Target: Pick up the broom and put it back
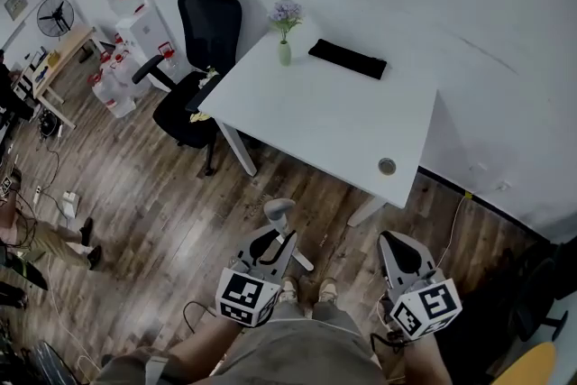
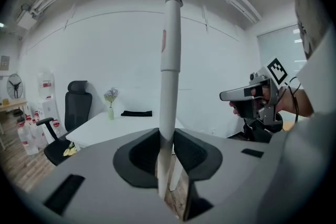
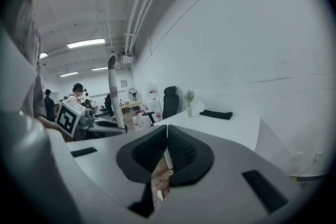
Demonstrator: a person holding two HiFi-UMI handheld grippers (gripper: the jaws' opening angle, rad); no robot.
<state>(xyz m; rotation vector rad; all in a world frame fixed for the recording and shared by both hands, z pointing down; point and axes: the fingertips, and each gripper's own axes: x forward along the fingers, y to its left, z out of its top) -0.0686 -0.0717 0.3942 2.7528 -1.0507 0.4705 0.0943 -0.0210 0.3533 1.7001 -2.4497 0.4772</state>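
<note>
Broom handle (image 2: 169,71) stands upright, pinched in the left gripper (image 2: 167,135); right gripper (image 3: 167,131) is empty, jaws pressed together. Smart play: hold it vertical and swing wide of the far white table (image 1: 343,126).

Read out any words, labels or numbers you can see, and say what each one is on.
Nothing is legible.
Red label on the broom handle: blurred.
Red labels on the white boxes by the chair: too small.
Marker cubes: square patterns only, no letters.
</note>
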